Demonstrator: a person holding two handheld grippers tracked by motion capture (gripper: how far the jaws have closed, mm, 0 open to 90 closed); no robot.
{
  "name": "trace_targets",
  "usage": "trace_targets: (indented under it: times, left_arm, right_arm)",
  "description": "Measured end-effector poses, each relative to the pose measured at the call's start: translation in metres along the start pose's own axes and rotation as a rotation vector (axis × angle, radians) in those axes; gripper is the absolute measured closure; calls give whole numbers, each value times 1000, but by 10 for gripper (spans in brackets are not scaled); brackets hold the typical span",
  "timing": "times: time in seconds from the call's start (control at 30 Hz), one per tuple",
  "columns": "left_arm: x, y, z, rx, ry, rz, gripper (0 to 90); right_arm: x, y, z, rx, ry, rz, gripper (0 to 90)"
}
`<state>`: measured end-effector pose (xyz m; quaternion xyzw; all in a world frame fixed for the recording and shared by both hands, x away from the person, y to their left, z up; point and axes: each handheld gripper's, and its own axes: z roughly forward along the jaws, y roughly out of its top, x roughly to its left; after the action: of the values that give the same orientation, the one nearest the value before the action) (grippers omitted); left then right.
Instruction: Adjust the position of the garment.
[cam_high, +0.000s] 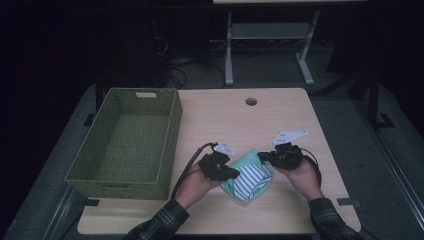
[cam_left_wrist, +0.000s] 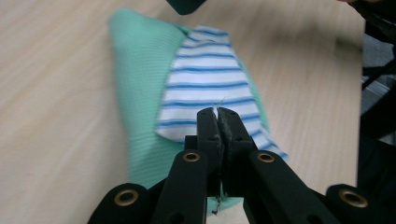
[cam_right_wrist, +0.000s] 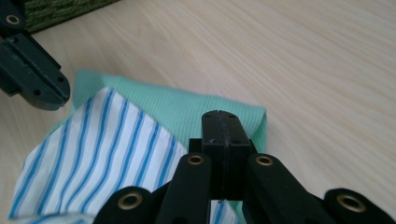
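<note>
A folded mint-green cloth with a blue-and-white striped panel (cam_high: 248, 181) is lain on the light wooden surface (cam_high: 280, 120); the left gripper (cam_left_wrist: 218, 113) and right gripper (cam_right_wrist: 221, 122) fingers are clenched shut on nothing, just above it.

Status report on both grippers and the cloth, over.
Left gripper and right gripper shut, at opposite sides of the green and striped cloth. Cloth folded on table. Basket left, nothing blocking.

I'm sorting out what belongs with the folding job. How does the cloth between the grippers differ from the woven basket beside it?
The cloth is soft, flat and folded, mint green with a blue-striped white panel; the basket is stiff, olive green and plain. The cloth lies low near the table's front edge, while the basket stands tall along its left side. The basket looks far larger than the cloth. Both rest on the same wooden table.
</note>
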<state>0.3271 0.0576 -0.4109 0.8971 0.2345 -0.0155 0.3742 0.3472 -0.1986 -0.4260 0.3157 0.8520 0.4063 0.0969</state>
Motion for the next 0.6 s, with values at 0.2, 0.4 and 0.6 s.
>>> trace_targets:
  times: [0.2, 0.4, 0.6]
  left_arm:
    - [14, 5, -3, -26, 31, -27, 891]
    - [22, 9, 3, -28, 50, -40, 891]
    - [27, 6, 20, 33, 57, -40, 891]
  right_arm:
    - [-2, 11, 10, -8, 13, 5, 899]
    - [-2, 16, 24, -3, 32, -11, 899]
    - [0, 12, 41, 38, 39, -8, 899]
